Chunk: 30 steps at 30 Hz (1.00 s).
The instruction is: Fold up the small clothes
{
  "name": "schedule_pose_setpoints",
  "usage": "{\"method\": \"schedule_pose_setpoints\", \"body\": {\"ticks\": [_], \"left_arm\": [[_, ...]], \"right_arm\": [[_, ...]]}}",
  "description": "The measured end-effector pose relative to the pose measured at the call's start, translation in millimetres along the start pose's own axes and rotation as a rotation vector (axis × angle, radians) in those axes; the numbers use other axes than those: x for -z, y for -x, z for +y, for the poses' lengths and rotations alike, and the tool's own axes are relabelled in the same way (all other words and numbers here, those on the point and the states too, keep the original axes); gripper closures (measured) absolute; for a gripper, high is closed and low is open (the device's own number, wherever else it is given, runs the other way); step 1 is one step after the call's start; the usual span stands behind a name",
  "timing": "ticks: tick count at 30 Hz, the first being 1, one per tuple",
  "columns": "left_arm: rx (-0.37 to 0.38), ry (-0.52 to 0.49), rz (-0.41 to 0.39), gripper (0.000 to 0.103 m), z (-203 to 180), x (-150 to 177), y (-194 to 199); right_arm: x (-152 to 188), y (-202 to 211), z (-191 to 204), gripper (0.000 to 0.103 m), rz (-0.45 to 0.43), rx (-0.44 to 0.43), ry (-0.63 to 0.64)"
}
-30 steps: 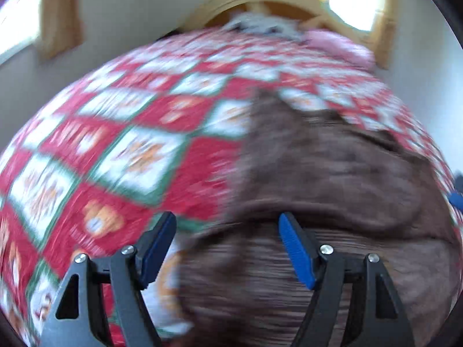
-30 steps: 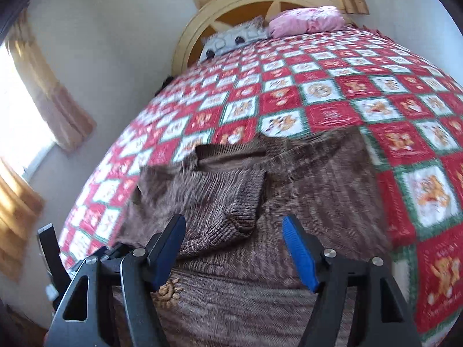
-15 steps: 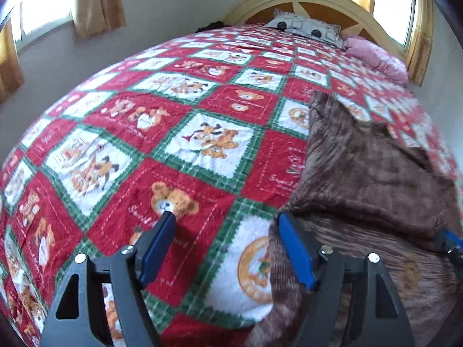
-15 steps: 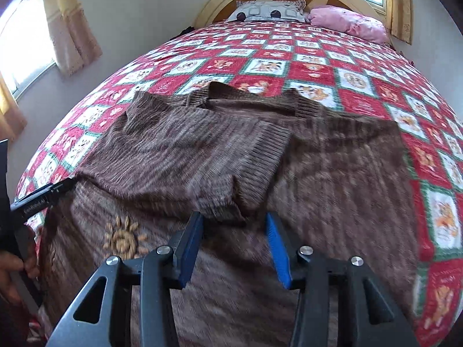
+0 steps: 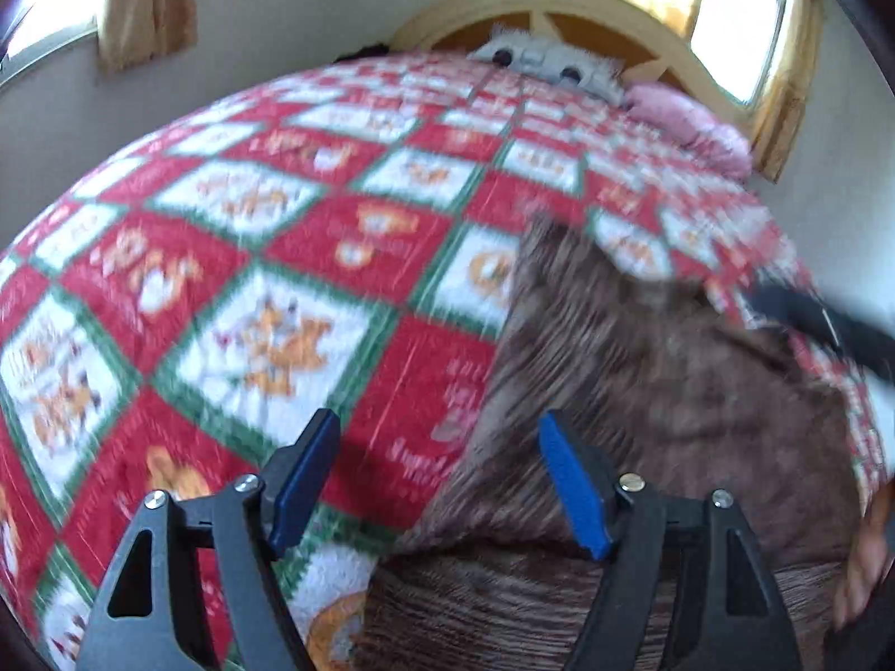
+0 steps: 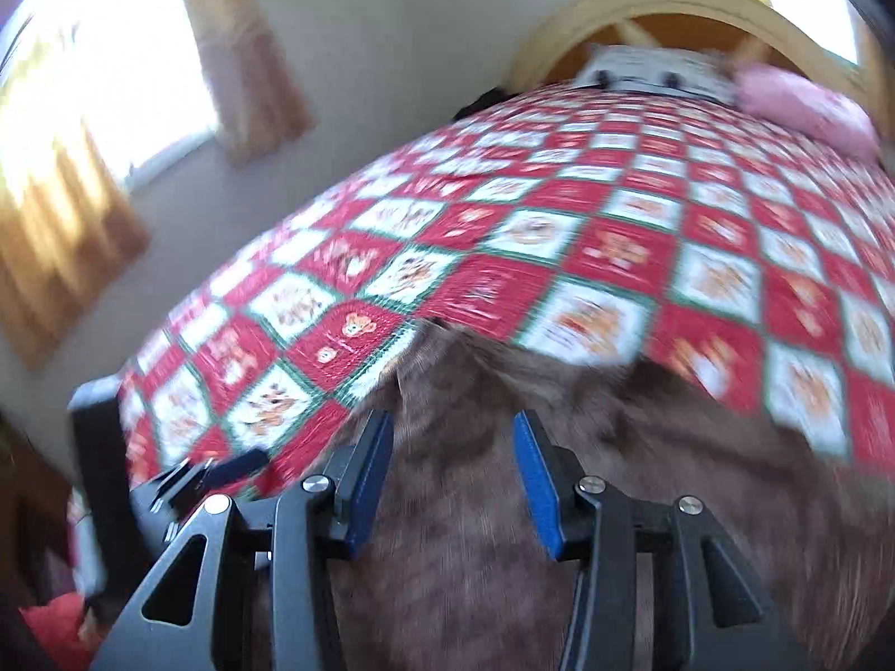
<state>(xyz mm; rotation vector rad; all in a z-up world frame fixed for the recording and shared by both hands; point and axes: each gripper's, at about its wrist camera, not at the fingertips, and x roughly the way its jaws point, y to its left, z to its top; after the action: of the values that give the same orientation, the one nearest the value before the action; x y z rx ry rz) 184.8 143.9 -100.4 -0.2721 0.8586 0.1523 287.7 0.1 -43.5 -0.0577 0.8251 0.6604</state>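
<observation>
Under motion blur, sweater [image 6: 503, 503] details indistinct

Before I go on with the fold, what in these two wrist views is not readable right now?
- Brown ribbed knit sweater: both views motion-blurred, so its fold lines and sleeve are unclear; its near part is cut off by the bottom edge.
- Right gripper: whether its fingers pinch any knit is lost in blur.
- Red, white and green patchwork quilt: patch pictures smeared.

brown ribbed knit sweater [image 5: 643, 369] lying partly folded.
</observation>
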Motion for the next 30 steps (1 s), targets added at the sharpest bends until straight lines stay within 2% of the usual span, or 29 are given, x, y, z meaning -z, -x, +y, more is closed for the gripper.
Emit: {"method": "schedule_pose_setpoints", "body": {"ticks": [4, 6, 8, 9, 10, 15, 20, 22, 24, 27, 29, 30], "left_arm": [[0.003, 0.004, -0.003, 0.025, 1, 1, 2], [-0.001, -0.006, -0.005, 0.023, -1, 2, 2], [-0.004, -0.022, 0.000, 0.020, -4, 2, 1], [-0.003, -0.023, 0.001, 0.020, -5, 2, 0], [0.000, -0.020, 0.000, 0.020, -5, 2, 0], [0.006, -0.020, 0.000, 0.018, -4, 1, -2], [0.010, -0.015, -0.006, 0.018, -3, 2, -1], [0.023, 0.005, -0.015, 0.018, 2, 4, 1], [0.032, 0.027, -0.021, 0.018, 6, 5, 3], [0.030, 0.029, -0.018, 0.018, 6, 5, 3], [0.011, 0.014, -0.014, 0.018, 2, 5, 2], [0.002, 0.007, -0.012, 0.018, 0, 5, 1]], "right_arm": [[-24, -60, 12, 0.057, 0.078, -0.008, 0.060], [-33, -83, 18, 0.062, 0.101, -0.010, 0.100], [-36, -98, 21, 0.087, 0.121, 0.039, 0.137], [-37, -104, 21, 0.095, 0.131, 0.052, 0.141], [-36, -107, 19, 0.099, 0.140, 0.057, 0.132], [-40, -121, 0, 0.099, 0.131, -0.004, 0.025], [-49, -138, -9, 0.100, 0.101, 0.008, -0.074], [-52, -138, -11, 0.100, 0.085, 0.024, -0.104], [-53, -126, -18, 0.100, 0.023, 0.048, -0.141], [-50, -80, -39, 0.098, -0.106, 0.022, -0.258], [-40, -46, -46, 0.098, -0.135, 0.029, -0.284], [-29, -27, -45, 0.098, -0.125, 0.040, -0.258]]}}
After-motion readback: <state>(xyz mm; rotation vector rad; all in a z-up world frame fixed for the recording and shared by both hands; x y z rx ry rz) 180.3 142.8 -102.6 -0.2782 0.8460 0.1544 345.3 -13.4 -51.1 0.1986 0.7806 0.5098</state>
